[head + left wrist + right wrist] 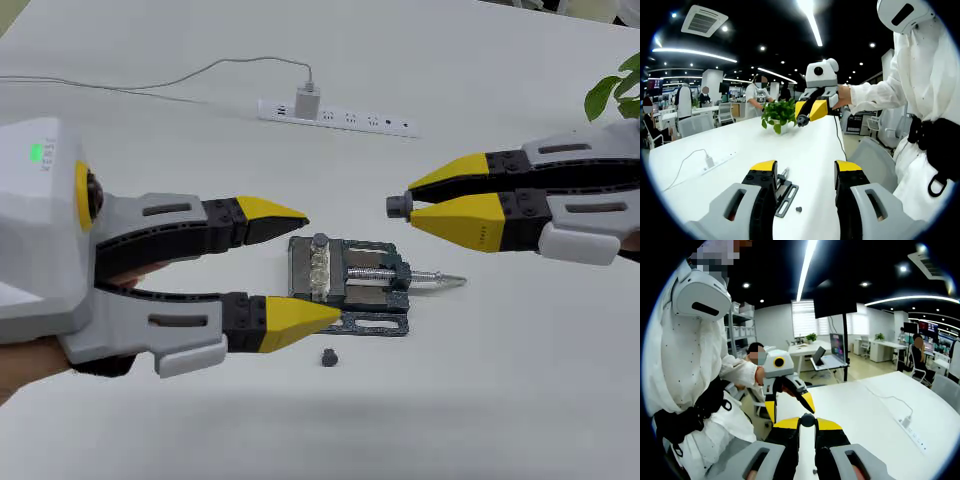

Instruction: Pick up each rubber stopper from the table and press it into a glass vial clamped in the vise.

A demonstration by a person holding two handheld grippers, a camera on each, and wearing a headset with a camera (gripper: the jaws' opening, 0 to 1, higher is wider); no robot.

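Note:
A small dark vise (350,283) sits mid-table with clear glass vials (318,266) clamped in its jaws; one vial at the far end has a dark stopper (320,241) in it. A loose rubber stopper (329,356) lies on the table in front of the vise, also seen as a stopper (798,209) between my left jaws' view. My left gripper (305,266) hangs open just left of the vise. My right gripper (405,205) hovers above and right of the vise, shut on a dark stopper (807,420) at its tips.
A white power strip (340,116) with a plugged charger and cable lies at the back of the white table (150,420). A potted plant (778,114) stands at the far right end. People and desks fill the room behind.

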